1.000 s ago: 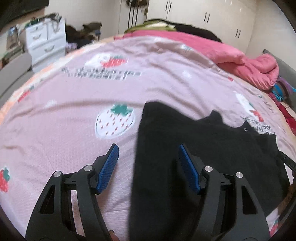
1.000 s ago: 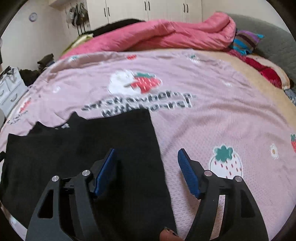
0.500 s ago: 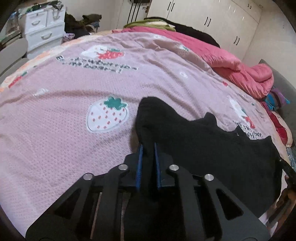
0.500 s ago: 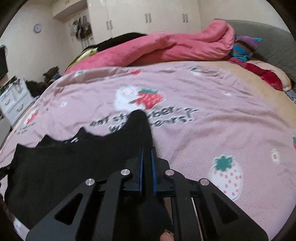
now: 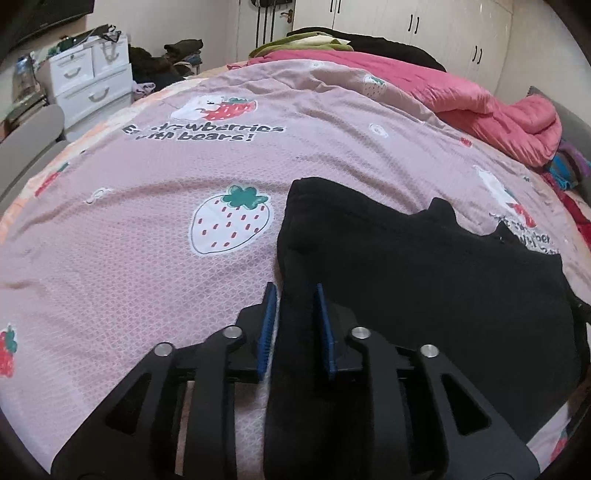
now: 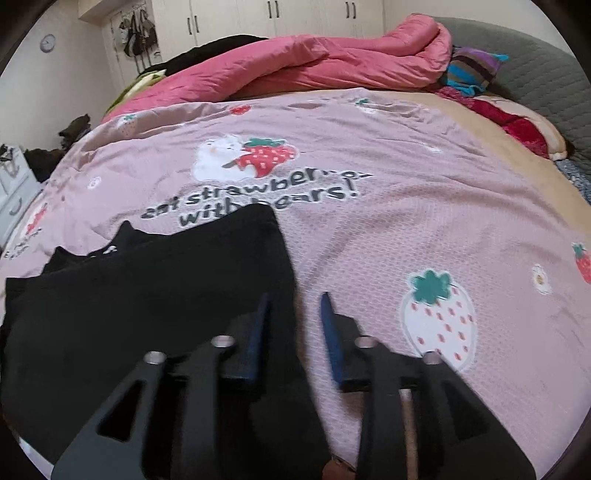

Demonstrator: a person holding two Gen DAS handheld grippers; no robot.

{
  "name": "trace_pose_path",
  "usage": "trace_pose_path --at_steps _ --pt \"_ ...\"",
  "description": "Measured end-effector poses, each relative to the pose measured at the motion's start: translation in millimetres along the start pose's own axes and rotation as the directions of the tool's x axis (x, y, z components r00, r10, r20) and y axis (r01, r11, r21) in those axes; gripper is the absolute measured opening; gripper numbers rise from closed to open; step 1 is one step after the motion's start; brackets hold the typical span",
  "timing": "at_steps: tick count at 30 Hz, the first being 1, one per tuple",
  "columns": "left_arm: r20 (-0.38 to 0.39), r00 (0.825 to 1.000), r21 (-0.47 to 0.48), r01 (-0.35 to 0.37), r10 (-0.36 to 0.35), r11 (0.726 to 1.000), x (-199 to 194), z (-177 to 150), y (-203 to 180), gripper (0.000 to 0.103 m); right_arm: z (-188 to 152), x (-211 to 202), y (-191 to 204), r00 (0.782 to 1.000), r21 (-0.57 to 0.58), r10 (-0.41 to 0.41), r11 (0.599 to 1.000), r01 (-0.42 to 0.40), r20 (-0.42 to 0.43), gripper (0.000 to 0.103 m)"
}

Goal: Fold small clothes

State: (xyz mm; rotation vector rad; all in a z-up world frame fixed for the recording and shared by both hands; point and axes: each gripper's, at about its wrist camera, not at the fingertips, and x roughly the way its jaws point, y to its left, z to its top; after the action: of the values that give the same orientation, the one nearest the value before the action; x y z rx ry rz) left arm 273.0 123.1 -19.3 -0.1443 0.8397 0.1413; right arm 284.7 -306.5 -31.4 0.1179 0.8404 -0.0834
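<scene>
The left gripper (image 5: 293,325) has just been opening its jaws; they stand at a narrow gap with the left edge of the black garment (image 5: 424,280) running up between the blue pads (image 5: 266,332). The cloth fills most of that gap, though whether the pads still press on it is hard to say. The right gripper (image 6: 293,332) has also just been opening, and its jaws are a little further apart: the left pad sits over the garment's (image 6: 155,295) right edge, while the right pad hangs above bare bedspread (image 6: 388,229) (this view is blurred, so contact cannot be judged).

The garment lies spread flat on the near part of the pink strawberry-print bedspread (image 5: 147,221), stretching between the two grippers, its far edge jagged with two small peaks. Beyond it a rumpled pink duvet (image 5: 480,107) is heaped along the far side of the bed. A white drawer unit (image 5: 92,81) stands off the bed at the left, and white wardrobes (image 6: 273,16) line the back wall.
</scene>
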Motion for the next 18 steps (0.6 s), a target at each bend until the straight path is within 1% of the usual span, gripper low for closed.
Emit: trace_pose_path --at_steps 1,4,8,10,12,16,18 --pt "-0.001 1.000 0.006 -0.008 0.008 1.000 -0.4 -0.8 -0.5 0.022 -1.1 -1.2 -1.5 1.000 0.005 -0.001 1.000 0.001 -0.001 0.042" --pt "-0.001 1.000 0.019 -0.030 0.030 0.999 -3.1 -5.9 -0.3 0.028 -5.5 -6.3 -6.2 1.000 0.019 -0.002 1.000 0.002 0.002 0.048" --pt "-0.002 0.999 0.023 -0.044 0.044 0.999 -6.7 -11.9 1.2 0.034 -14.0 -10.4 -10.0 1.000 0.031 -0.006 0.999 0.006 -0.007 0.052" --pt "-0.002 0.999 0.023 -0.050 0.050 0.998 -8.2 -14.4 1.4 0.038 -18.6 -13.1 -12.4 1.000 0.041 -0.011 0.999 0.011 -0.011 0.056" --pt "-0.002 0.999 0.018 -0.054 0.054 0.998 -10.8 -18.0 2.6 0.041 -22.7 -16.2 -14.8 1.000 0.048 -0.008 0.999 0.008 -0.014 0.057" --pt "-0.008 0.999 -0.002 -0.051 0.051 0.999 -15.7 -24.6 5.9 0.045 -30.5 -22.4 -18.7 1.000 0.054 -0.018 0.998 0.020 -0.024 0.065" --pt "-0.011 0.999 -0.011 -0.050 0.050 0.999 -18.0 -28.3 7.9 0.047 -34.6 -25.7 -22.5 0.999 0.061 -0.009 0.998 0.011 -0.032 0.065"
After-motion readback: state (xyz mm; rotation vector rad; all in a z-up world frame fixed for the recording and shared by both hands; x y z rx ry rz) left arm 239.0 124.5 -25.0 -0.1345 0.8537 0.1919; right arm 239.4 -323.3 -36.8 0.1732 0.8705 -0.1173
